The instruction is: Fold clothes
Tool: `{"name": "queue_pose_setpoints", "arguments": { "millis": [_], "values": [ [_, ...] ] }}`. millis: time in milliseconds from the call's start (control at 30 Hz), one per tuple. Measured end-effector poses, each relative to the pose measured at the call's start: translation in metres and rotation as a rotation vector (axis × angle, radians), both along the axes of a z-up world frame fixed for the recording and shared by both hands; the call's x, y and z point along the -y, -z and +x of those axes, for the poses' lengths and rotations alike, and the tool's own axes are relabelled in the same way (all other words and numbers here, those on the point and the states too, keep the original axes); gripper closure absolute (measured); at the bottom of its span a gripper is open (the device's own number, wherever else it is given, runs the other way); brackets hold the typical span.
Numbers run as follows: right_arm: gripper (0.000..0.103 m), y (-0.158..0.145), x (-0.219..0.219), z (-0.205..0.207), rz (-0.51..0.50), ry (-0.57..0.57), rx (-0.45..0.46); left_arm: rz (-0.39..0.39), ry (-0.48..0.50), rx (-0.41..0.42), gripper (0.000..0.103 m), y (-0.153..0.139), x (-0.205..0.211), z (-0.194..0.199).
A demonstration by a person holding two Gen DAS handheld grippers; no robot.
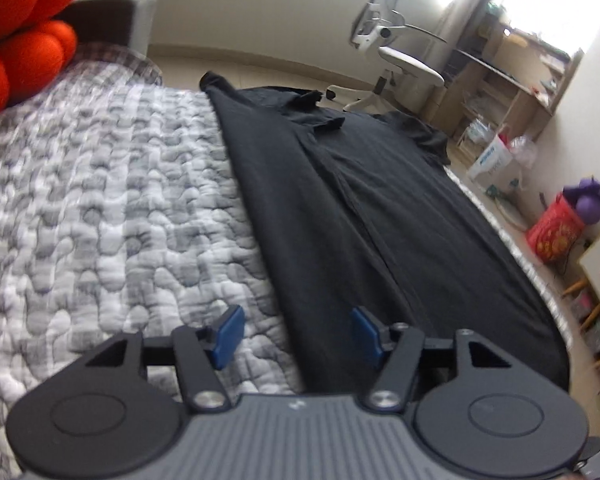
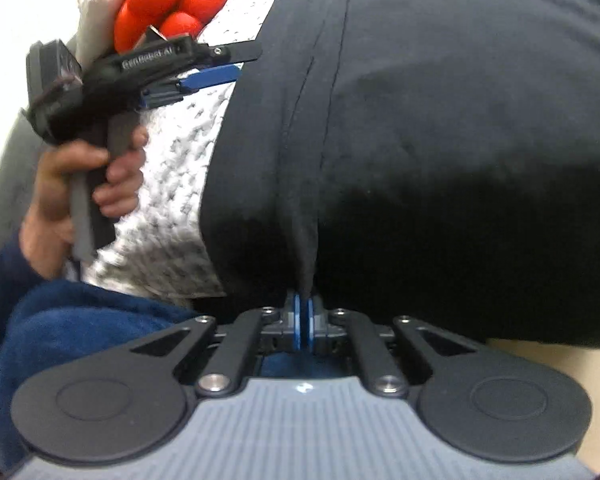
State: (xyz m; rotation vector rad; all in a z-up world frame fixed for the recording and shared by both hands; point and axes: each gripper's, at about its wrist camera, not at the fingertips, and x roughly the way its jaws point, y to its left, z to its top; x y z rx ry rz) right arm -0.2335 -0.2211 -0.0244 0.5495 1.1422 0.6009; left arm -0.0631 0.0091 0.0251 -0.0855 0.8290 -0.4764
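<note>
A black shirt [image 1: 380, 200] lies spread lengthwise on the grey-white quilted bed [image 1: 100, 220], collar at the far end. My left gripper [image 1: 298, 334] is open and empty, hovering over the shirt's left edge near its hem. In the right wrist view the left gripper [image 2: 236, 68] shows beside the shirt's edge, held by a hand. My right gripper [image 2: 303, 322] is shut on a pinched fold of the black shirt [image 2: 440, 120] at its near hem, the cloth rising from between the blue pads.
An orange plush [image 1: 16, 36] sits at the bed's head on the left. A white office chair [image 1: 396, 60], a wooden desk [image 1: 512, 76], a bag [image 1: 492, 160] and a red bag [image 1: 556, 232] stand on the floor to the right of the bed.
</note>
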Motion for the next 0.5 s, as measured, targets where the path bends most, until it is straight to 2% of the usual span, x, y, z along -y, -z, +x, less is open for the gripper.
{"name": "queue_pose_setpoints", "arguments": {
  "millis": [67,133,167,200,267,333,400,433,500],
  "values": [
    [0.097,0.0,-0.005,0.0,0.046,-0.026,0.013,0.009,0.008,0.013,0.044,0.0,0.002,-0.001],
    [0.097,0.001,-0.01,0.002,0.05,-0.035,0.01,0.02,0.019,0.021,0.065,0.001,0.003,-0.001],
    [0.097,0.001,-0.012,0.003,0.054,-0.039,0.008,0.025,0.024,0.022,0.091,0.002,0.003,-0.001],
    [0.097,0.001,-0.013,0.004,0.073,-0.039,0.003,0.025,0.025,0.021,0.097,0.003,0.002,-0.001],
    [0.097,-0.003,-0.01,0.003,0.131,-0.044,0.013,0.017,0.025,0.013,0.102,0.0,-0.003,-0.001],
    [0.097,-0.015,0.0,-0.003,0.241,-0.052,0.065,-0.02,0.02,0.02,0.102,-0.008,-0.013,-0.004],
    [0.097,-0.018,0.005,-0.006,0.269,-0.056,0.084,-0.051,0.012,0.023,0.102,-0.014,-0.021,-0.005],
    [0.097,-0.019,0.007,-0.007,0.276,-0.058,0.092,-0.058,0.005,0.021,0.102,-0.014,-0.023,-0.005],
    [0.096,-0.005,0.004,-0.005,0.161,-0.061,0.055,-0.049,0.004,0.016,0.102,-0.01,-0.021,-0.005]
  ]
}}
